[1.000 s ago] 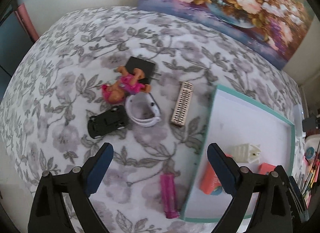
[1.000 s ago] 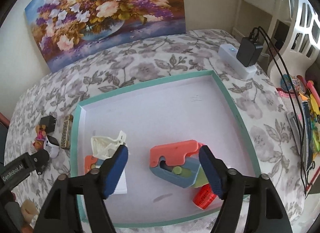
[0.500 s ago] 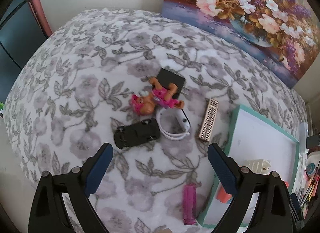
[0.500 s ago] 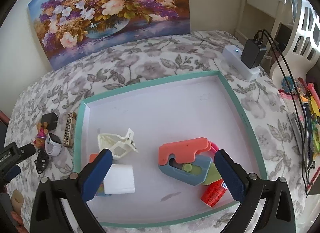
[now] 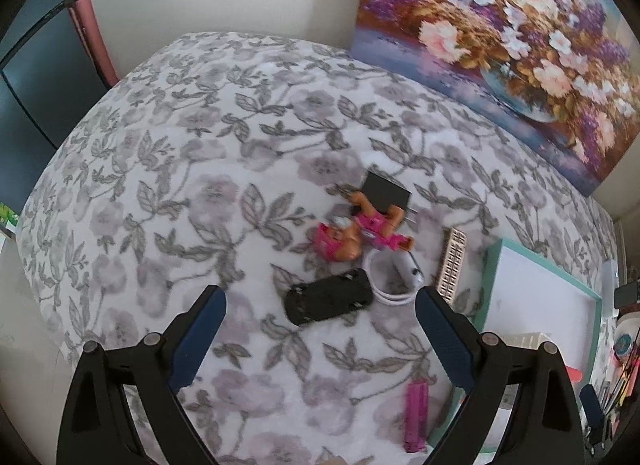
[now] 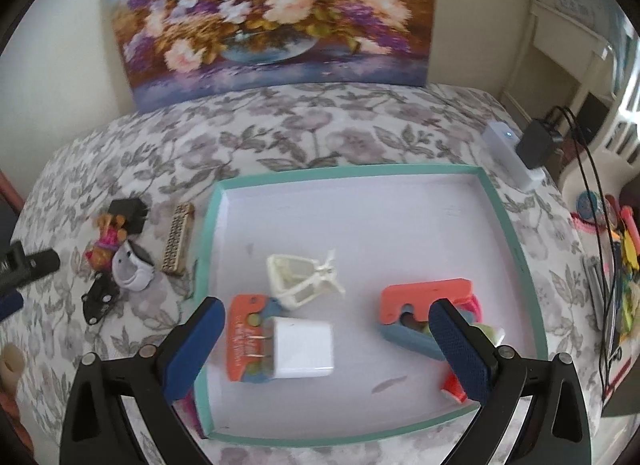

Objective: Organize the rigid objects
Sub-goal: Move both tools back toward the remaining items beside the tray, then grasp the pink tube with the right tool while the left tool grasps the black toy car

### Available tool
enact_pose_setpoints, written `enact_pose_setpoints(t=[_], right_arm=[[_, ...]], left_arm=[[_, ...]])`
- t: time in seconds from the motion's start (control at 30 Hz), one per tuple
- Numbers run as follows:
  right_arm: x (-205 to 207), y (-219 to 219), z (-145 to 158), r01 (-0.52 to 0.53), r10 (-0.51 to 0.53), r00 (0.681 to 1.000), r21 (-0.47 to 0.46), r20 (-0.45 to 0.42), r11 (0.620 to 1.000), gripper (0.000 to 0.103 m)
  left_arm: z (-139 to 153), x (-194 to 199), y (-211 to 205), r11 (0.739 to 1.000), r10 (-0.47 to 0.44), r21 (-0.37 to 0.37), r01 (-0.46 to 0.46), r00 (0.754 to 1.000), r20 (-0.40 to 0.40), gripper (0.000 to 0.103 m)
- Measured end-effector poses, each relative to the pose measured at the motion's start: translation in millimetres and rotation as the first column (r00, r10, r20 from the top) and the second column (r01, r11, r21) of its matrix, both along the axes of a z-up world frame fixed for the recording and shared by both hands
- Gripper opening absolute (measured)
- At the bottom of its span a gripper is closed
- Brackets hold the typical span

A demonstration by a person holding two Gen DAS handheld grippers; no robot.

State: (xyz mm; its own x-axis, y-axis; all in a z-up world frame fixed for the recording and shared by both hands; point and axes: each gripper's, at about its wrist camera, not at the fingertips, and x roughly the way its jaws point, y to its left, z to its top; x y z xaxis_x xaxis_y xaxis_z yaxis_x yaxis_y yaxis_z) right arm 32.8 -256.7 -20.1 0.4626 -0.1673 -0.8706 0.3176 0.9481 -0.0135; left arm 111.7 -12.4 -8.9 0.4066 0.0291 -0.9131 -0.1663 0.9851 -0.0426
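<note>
The white charger [image 6: 304, 347] lies inside the teal tray [image 6: 516, 241] near its left wall, between your right tongs [image 6: 324, 349], which are spread wide and grip nothing, while left of the tray your left tongs [image 5: 320, 341] hang released above the black toy car [image 5: 328, 301].

Your tray [image 6: 516, 249]: white charger [image 6: 304, 349], cream clip [image 6: 298, 279]. Outside on your bedspread: black car [image 5: 328, 301], doll [image 5: 356, 235].
</note>
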Motion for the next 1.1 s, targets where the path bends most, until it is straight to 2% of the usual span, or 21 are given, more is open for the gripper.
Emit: enact_pose_setpoints(t=[0.3, 0.53, 0.73, 0.9, 0.93, 1.1], right_arm=[[9.2, 47.7, -0.1, -0.090, 0.090, 0.996, 0.013, -0.009, 0.996, 0.103], [16.2, 92.1, -5.3, -0.194, 0.195, 0.980, 0.040, -0.025, 0.980, 0.103], [17.2, 111.7, -11.8, -0.268, 0.271, 0.962, 0.080, -0.026, 0.960, 0.103], [19.5, 114.0, -22.5, -0.281, 0.287, 0.956, 0.090, -0.056, 0.955, 0.103], [19.7, 113.5, -23.7, -0.282, 0.288, 0.956, 0.097, -0.058, 0.954, 0.102], [18.7, 118.0, -27.1, -0.313, 0.323, 0.944, 0.129, -0.064, 0.941, 0.084]], left_arm=[[-4.0, 4.1, 49.5, 0.998, 0.070, 0.006, -0.070, 0.998, -0.009, 0.096], [-10.9, 1.8, 82.9, 0.991, 0.132, 0.024, -0.131, 0.991, -0.019, 0.096], [-22.7, 2.0, 92.4, 0.993, 0.118, 0.037, -0.116, 0.992, -0.050, 0.096], [-31.2, 3.0, 92.2, 0.995, 0.096, 0.031, -0.094, 0.992, -0.075, 0.096], [-32.1, 3.4, 91.9, 0.995, 0.093, 0.029, -0.090, 0.993, -0.078, 0.096], [-35.1, 3.9, 90.0, 0.997, 0.077, 0.020, -0.075, 0.993, -0.086, 0.096]])
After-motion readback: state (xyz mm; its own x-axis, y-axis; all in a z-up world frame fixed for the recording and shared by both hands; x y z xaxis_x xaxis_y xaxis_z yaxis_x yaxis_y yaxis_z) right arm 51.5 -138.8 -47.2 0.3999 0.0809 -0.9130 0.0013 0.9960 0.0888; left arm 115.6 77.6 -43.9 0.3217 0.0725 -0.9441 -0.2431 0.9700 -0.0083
